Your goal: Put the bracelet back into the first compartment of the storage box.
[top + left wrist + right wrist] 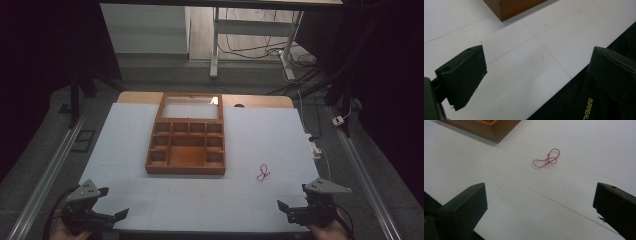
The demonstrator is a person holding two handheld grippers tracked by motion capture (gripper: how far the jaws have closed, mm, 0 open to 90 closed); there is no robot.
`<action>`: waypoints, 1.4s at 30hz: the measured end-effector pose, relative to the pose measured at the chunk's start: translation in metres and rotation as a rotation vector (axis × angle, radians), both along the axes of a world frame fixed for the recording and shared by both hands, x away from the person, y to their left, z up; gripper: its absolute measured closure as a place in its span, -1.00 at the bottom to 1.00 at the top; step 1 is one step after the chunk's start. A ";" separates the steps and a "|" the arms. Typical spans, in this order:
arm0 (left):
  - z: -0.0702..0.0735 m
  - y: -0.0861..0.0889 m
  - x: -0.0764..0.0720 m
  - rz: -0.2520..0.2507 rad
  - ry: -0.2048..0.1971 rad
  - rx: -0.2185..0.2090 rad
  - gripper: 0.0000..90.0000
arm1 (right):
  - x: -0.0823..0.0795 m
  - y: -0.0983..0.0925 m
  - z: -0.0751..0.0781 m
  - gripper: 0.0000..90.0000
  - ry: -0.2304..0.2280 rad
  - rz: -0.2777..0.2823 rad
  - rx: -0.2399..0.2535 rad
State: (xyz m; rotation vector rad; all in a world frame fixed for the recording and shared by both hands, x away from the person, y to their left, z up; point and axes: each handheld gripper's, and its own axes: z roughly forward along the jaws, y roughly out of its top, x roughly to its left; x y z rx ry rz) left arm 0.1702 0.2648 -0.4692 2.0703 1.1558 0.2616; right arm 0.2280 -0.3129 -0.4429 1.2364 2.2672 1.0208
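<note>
We've got both grippers, left (117, 202) and right (291, 205), wide open, holding nothing; we drop the right one straight over the red string (547, 158) and pinch its knotted middle.

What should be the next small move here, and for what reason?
Probably the right gripper should move forward toward the red string, jaws kept open. The string lies loose on the white table, apart from the open wooden box and nearer this gripper than the left gripper. Both grippers sit at the near edge with wide, empty jaws, so a reach seems to come before any grasp.
</note>
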 end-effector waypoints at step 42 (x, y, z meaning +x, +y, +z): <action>0.000 0.002 -0.001 0.025 -0.001 -0.011 -0.99 | 0.030 0.030 -0.003 -1.00 0.020 0.092 -0.020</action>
